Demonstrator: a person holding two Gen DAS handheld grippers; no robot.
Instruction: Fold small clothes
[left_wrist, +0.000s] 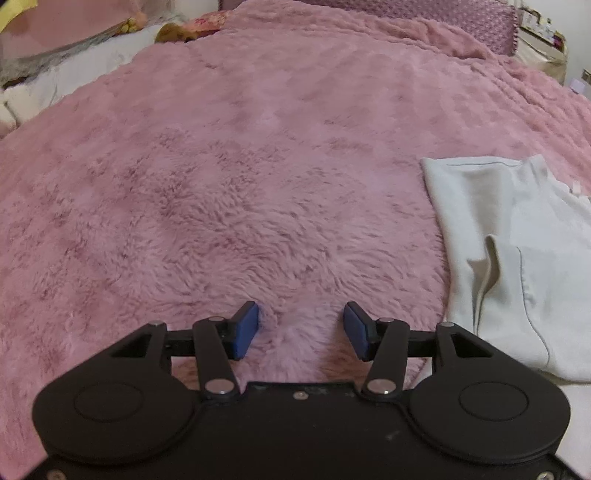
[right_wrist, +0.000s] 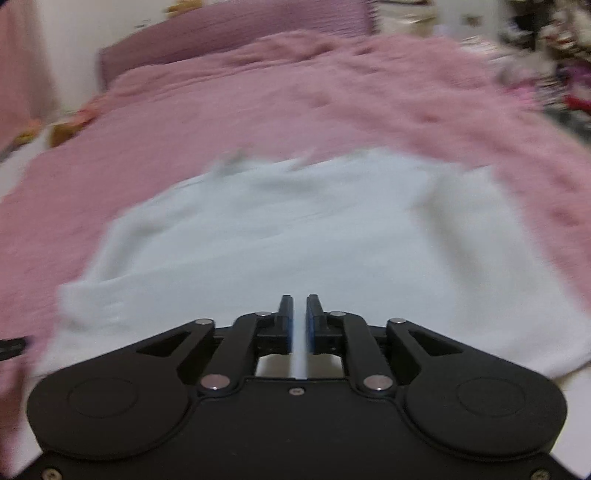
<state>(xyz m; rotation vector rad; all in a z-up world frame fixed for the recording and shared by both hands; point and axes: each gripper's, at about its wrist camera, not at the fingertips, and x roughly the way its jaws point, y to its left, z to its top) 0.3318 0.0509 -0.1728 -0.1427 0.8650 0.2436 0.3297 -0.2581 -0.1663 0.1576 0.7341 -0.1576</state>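
Pale grey-white garment (left_wrist: 517, 258) lies spread on a fluffy pink blanket (left_wrist: 240, 166) that covers the bed. From the left wrist view it sits at the right side of the scene, with a stitched seam line running down it, a raised fold near its middle and a tiny white tag at its far right edge; nothing on that tag can be read. The left hand-held gripper (left_wrist: 301, 330) hovers over bare blanket to the left of the garment, apart from it, its blue-padded fingers (left_wrist: 245, 328) spread wide with nothing between them.

The right wrist view is heavily blurred. There the garment (right_wrist: 295, 240) fills the middle, and the right hand-held gripper (right_wrist: 299, 321) sits over its near edge with the jaws drawn almost together, a thin pale strip showing in the gap. I cannot tell whether cloth is pinched there. No brand or lettering is legible anywhere.
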